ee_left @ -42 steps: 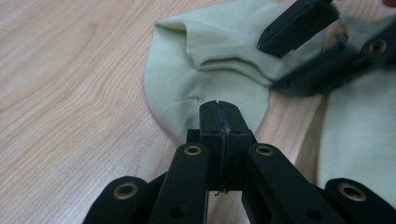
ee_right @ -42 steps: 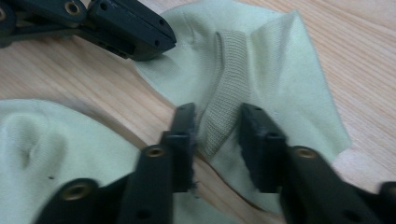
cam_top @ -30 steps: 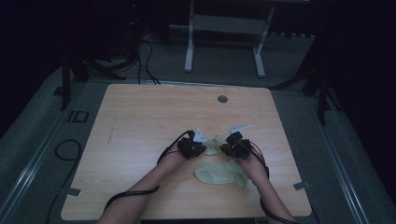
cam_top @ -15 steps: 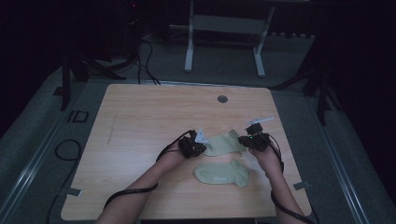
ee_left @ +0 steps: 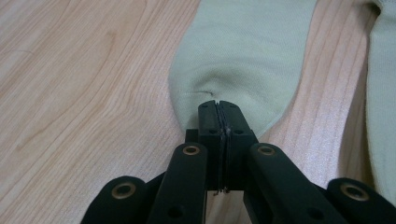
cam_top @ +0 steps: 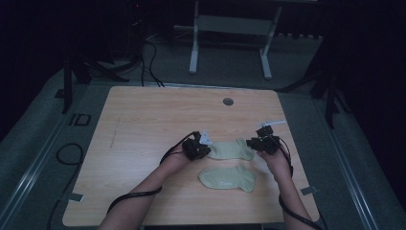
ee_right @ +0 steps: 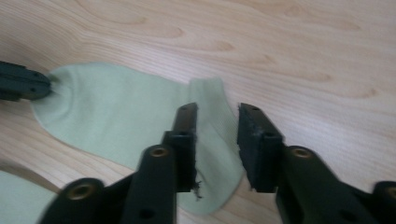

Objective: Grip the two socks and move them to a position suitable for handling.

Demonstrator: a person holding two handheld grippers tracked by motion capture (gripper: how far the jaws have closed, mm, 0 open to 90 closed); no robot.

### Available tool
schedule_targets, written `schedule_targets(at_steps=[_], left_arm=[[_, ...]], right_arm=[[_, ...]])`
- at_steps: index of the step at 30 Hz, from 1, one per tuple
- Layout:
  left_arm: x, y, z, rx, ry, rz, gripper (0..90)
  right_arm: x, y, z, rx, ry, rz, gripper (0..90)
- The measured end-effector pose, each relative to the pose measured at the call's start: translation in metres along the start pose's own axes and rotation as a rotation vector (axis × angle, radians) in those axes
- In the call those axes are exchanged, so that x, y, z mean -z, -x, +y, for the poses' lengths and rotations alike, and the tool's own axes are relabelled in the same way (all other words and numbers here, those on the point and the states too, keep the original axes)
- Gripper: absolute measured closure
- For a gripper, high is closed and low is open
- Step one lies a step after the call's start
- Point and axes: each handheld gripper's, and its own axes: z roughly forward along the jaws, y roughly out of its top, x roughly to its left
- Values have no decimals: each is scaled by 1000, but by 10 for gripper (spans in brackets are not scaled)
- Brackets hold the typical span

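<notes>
Two pale green socks lie on the wooden table (cam_top: 143, 124). The far sock (cam_top: 232, 149) is stretched flat between my grippers. My left gripper (cam_top: 203, 149) is shut on its toe end; in the left gripper view the jaws (ee_left: 218, 105) pinch the sock (ee_left: 243, 56) tight. My right gripper (cam_top: 253, 143) sits at the cuff end. In the right gripper view its jaws (ee_right: 217, 112) have just been opening: they stand apart over the sock (ee_right: 116, 116), not pressing on it. The near sock (cam_top: 227, 178) lies flat, closer to the person.
A round grommet (cam_top: 228, 101) sits near the table's far edge. Cables trail from both grippers over the front edge. A metal stand (cam_top: 230, 28) and floor cables lie beyond the table. The near sock's edge (ee_left: 383, 93) lies close to the left gripper.
The right gripper moved right, pulling the bunched far sock out flat, then its jaws parted and let go of the cuff. The left gripper stayed in place, shut on the toe.
</notes>
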Motion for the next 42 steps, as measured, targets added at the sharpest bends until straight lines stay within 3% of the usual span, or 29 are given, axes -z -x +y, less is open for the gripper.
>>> schedule_targets(at_steps=[1,3,5,12,18,27,33,35,36,39,40,42], left_arm=[[0,0,0,1,2,-1,880],[0,0,0,1,2,-1,880],[1,-1,-2,8,8,-11,880],[2,-8,-6,16,14,-15,865],[0,-20,-6,47,20,-1,865],[-6,-29,1,46,1,26,852],[-5,-28,-1,81,17,18,841],[-2,-27,-2,103,43,0,811],[0,-26,-1,108,56,-2,751],[5,-25,0,122,71,-11,708],[6,-25,0,127,69,-5,674],[11,-26,1,165,84,-31,670]], right_arm=[[-1,-2,1,9,-2,-3,798],[-4,-3,2,21,-5,-5,798],[-16,-6,1,40,-30,4,878],[-42,-5,-5,42,-82,-21,889],[-42,-4,-8,29,-71,-28,889],[-43,1,-6,16,-71,-25,886],[-45,2,-2,15,-77,-18,851],[-45,2,-2,17,-80,-19,848],[-43,0,0,23,-74,-12,818],[-40,-1,1,26,-69,-1,748],[-37,-5,1,53,-73,13,693],[-35,-7,2,66,-69,13,670]])
